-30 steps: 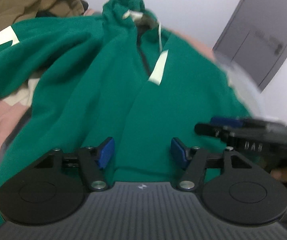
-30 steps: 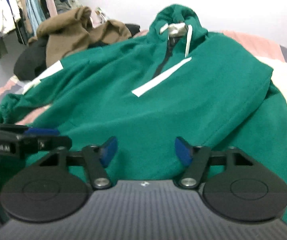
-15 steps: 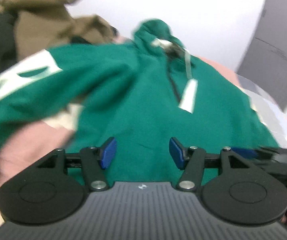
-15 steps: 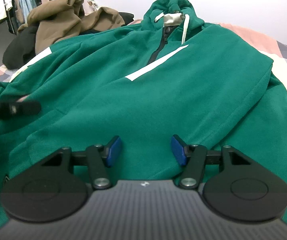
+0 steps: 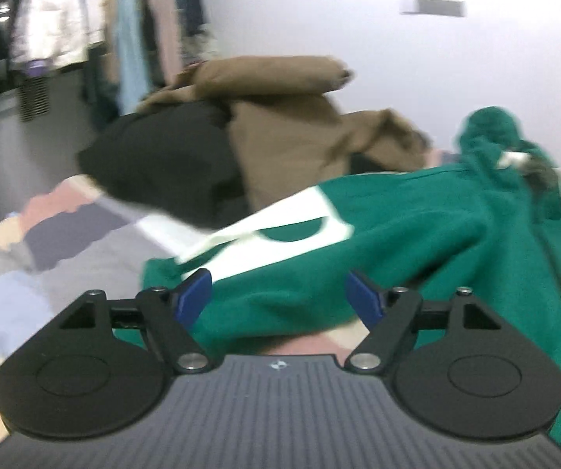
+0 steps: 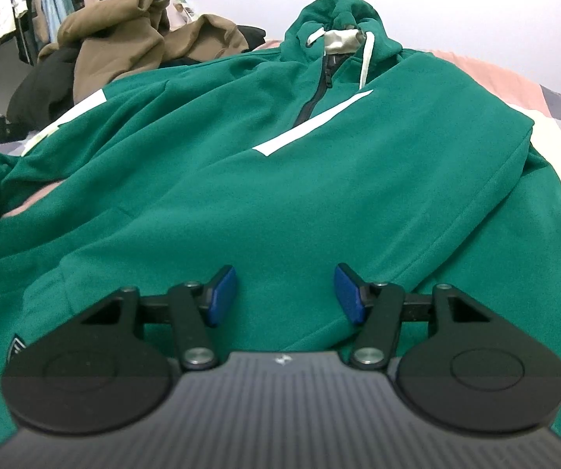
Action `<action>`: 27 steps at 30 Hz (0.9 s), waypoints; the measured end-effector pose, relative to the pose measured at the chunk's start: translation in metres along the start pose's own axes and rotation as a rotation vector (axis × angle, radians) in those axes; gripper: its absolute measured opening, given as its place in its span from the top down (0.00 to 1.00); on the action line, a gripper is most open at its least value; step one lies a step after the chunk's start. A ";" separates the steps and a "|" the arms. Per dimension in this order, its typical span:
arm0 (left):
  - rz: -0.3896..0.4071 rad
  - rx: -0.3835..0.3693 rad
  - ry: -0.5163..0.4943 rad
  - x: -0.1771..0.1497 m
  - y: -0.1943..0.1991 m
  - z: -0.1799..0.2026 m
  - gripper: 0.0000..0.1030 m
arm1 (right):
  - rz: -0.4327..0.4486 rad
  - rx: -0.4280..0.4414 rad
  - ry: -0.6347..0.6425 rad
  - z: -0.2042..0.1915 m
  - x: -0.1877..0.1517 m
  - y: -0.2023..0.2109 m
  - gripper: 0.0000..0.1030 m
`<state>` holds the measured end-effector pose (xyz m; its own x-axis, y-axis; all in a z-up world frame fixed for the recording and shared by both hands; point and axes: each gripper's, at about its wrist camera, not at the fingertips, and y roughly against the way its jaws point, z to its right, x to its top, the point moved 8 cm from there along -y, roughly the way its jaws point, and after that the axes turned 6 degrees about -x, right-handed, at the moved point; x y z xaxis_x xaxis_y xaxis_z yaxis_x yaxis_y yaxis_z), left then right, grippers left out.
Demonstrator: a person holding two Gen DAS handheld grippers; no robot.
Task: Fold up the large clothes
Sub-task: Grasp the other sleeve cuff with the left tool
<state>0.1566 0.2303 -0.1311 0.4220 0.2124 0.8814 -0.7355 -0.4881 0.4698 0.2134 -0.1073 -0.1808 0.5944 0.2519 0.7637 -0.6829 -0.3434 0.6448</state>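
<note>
The green hoodie (image 6: 280, 164) lies flat on the bed (image 6: 554, 125); right claw (image 6: 285, 293) apart above its hem, left claw (image 5: 278, 297) opening, empty, over the sleeve. Brown jacket (image 5: 300, 125) at 12 o'clock in the left view

Left wrist view: sat low and close over the sleeve of the green fleece zip hoodie (image 5: 417, 242), facing the brown garment heap (image 5: 300, 125) | Right wrist view: looked up the hoodie's (image 6: 280, 179) front toward the hood | Shared: hoodie, brown heap (image 6: 124, 39).

White wall (image 6: 475, 8); hanging clothes (image 5: 53, 19) at left.
</note>
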 end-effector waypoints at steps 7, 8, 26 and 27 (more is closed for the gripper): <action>-0.047 0.221 0.038 -0.015 -0.016 -0.042 0.23 | -0.003 -0.006 0.015 -0.002 0.000 -0.001 0.44; -0.057 0.246 0.052 -0.017 -0.019 -0.050 0.23 | -0.004 -0.008 0.016 -0.002 0.000 -0.001 0.44; -0.155 0.301 0.436 -0.027 -0.033 -0.130 0.60 | 0.020 -0.007 0.028 -0.001 0.000 0.000 0.44; -0.159 0.309 0.458 -0.021 -0.035 -0.141 0.62 | 0.023 -0.006 0.025 -0.001 0.000 0.000 0.44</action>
<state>0.0981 0.3621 -0.1592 0.1916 0.6148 0.7651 -0.4633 -0.6306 0.6227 0.2128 -0.1069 -0.1810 0.5677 0.2667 0.7788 -0.6989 -0.3439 0.6272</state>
